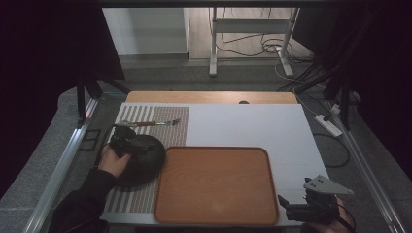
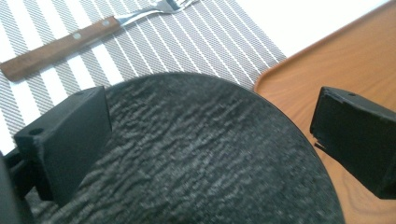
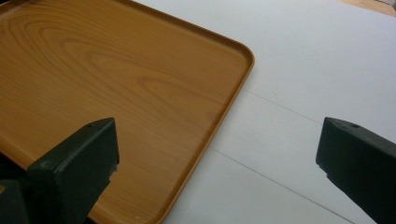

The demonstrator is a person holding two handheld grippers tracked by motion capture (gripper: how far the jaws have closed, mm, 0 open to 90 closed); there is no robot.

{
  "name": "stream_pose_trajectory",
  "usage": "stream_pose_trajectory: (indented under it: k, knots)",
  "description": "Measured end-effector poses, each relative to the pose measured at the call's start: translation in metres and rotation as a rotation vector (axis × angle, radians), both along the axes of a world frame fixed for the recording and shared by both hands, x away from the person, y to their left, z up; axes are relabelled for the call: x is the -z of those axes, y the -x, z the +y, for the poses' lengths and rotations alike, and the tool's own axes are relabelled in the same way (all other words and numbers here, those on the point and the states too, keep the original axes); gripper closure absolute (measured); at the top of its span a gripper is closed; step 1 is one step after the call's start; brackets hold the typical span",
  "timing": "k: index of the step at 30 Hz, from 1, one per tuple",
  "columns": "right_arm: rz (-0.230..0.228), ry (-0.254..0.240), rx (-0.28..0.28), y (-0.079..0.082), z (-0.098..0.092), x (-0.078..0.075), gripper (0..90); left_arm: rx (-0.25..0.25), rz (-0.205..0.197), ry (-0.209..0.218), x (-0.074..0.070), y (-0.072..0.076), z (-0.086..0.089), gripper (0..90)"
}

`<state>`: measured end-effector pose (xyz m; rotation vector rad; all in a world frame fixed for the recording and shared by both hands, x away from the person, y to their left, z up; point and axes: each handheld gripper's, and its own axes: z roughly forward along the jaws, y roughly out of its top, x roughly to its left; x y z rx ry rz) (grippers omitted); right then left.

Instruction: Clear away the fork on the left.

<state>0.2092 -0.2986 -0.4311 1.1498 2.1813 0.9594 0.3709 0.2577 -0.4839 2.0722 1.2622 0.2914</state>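
A black textured plate [image 1: 144,159] lies on the striped placemat [image 1: 145,119], touching the left edge of the wooden tray [image 1: 216,184]. My left gripper [image 1: 127,141] hovers over the plate's near-left part, open, its jaws spread wide above the plate [image 2: 205,154] with nothing between them. A fork with a wooden handle [image 1: 150,123] lies beyond the plate; the left gripper view has the fork [image 2: 70,42] at top left. My right gripper [image 1: 291,206] stands open at the tray's near right corner, over the tray rim [image 3: 229,107] and the white surface.
The tray [image 3: 93,70] carries nothing. White board [image 1: 252,124] covers the table's right and far parts. Metal rails run along both table sides; a power strip [image 1: 329,124] and cables lie on the floor to the right.
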Motion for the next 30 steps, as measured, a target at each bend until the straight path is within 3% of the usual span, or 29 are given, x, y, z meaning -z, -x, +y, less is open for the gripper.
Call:
stream_pose_trajectory:
  k: [8, 30]
  knots:
    - [0.0, 0.0, -0.001, 0.0, 0.0, 0.0, 0.0, -0.014, -0.008, -0.02, 0.002, -0.013, 0.002, 0.1]
    - [0.005, -0.006, -0.002, -0.001, 0.0, 0.0, 0.0, -0.021, 0.008, -0.014, 0.009, -0.059, 0.006, 0.1]
